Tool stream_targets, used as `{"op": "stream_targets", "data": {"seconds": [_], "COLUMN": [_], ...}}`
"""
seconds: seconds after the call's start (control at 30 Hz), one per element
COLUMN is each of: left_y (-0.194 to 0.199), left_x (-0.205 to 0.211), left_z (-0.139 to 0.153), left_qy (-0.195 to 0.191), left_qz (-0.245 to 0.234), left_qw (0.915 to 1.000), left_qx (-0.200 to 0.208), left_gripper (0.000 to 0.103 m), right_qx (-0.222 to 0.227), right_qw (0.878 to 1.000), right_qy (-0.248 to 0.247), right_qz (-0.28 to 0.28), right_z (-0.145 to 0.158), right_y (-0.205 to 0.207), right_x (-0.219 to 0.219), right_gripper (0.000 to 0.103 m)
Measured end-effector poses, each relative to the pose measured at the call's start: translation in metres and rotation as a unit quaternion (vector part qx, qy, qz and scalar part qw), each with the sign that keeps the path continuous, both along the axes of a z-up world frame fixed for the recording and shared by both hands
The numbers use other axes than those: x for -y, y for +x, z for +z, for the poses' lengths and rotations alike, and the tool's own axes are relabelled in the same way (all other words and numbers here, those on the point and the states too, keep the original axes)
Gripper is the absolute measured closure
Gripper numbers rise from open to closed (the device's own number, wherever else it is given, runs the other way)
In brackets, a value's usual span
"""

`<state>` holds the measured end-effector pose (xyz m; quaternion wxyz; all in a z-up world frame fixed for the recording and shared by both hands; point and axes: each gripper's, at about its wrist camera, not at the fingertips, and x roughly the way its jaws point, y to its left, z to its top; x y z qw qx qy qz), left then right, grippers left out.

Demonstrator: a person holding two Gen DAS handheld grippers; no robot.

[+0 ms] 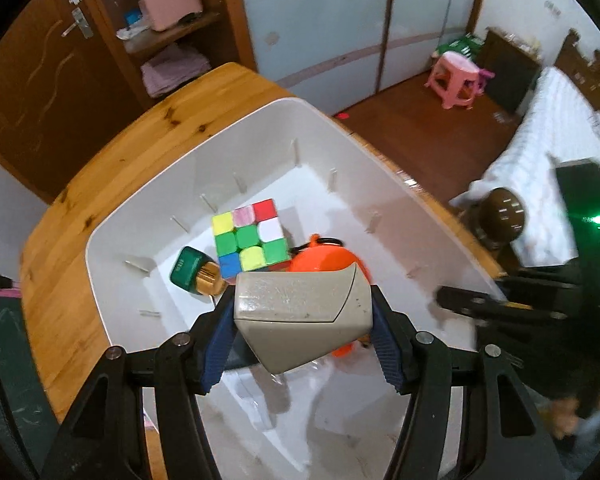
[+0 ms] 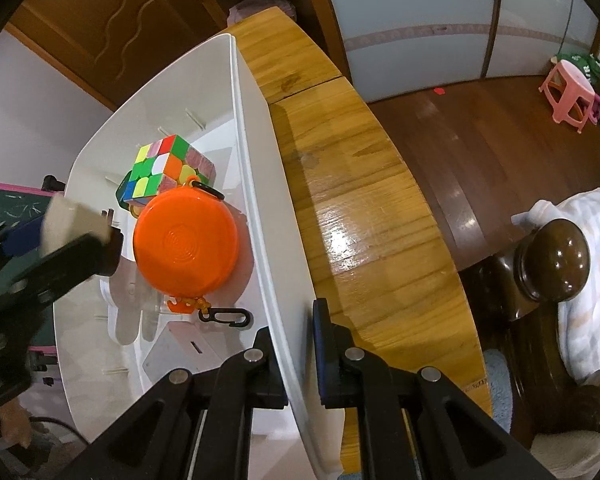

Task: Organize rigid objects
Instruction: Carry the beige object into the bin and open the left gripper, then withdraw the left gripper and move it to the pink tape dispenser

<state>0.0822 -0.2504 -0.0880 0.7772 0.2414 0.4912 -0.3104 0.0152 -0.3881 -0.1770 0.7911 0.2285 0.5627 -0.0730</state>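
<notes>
The left gripper (image 1: pixel 304 344) clenched a beige box (image 1: pixel 300 320) by its flat sides above the white bin (image 1: pixel 112 240). It looked stiff, light and smooth, so apt to slip. The right gripper (image 2: pixel 296 364) pinched the bin's wall. Only its view showed the whole orange disc (image 2: pixel 186 246) beside the puzzle cube (image 2: pixel 160 170).

Warm indoor light; glare on table (image 2: pixel 342 236); fisheye edges bent, dark corners; right edge motion-blurred
</notes>
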Motion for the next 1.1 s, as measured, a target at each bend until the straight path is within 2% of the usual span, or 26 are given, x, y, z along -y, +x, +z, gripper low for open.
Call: {"op": "stream_targets", "data": {"seconds": [0.1,0.27,0.43,0.5,0.53,0.77,1.1], "left_y": [0.002,-0.001,0.001,0.0,0.0,-0.005,-0.008], "left_x": [0.006,0.011,0.007,0.005,0.005,-0.009,-0.036], "left_z": [-0.014,-0.024,-0.026,-0.026,-0.026,-0.014,0.018], "left_qy": [0.011,0.042,0.047,0.049,0.05,0.032,-0.012], "left_qz": [0.003,0.002,0.007,0.008,0.007,0.013,0.036], "left_qw": [0.9998,0.999,0.9988,0.9987,0.9987,0.9989,0.9985], "left_qx": [-0.018,0.016,0.011,0.01,0.012,0.031,0.04], "left_gripper": [0.038,0.037,0.036,0.023,0.021,0.016,0.016], "right_qx": [0.001,0.002,0.002,0.002,0.002,0.0,-0.005], "right_qw": [1.0,1.0,1.0,1.0,1.0,1.0,1.0], "right_qy": [0.0,0.002,0.001,0.001,0.001,0.001,-0.001], "right_qz": [0.001,0.001,0.001,0.0,-0.001,-0.005,-0.011], "right_z": [0.0,0.0,-0.001,-0.001,-0.001,-0.001,0.0], "right_y": [-0.001,-0.001,-0.002,-0.002,-0.001,-0.001,0.0], "right_x": [0.0,0.001,0.001,0.001,0.001,0.002,0.001], "right_gripper": [0.094,0.094,0.094,0.094,0.094,0.094,0.094]}}
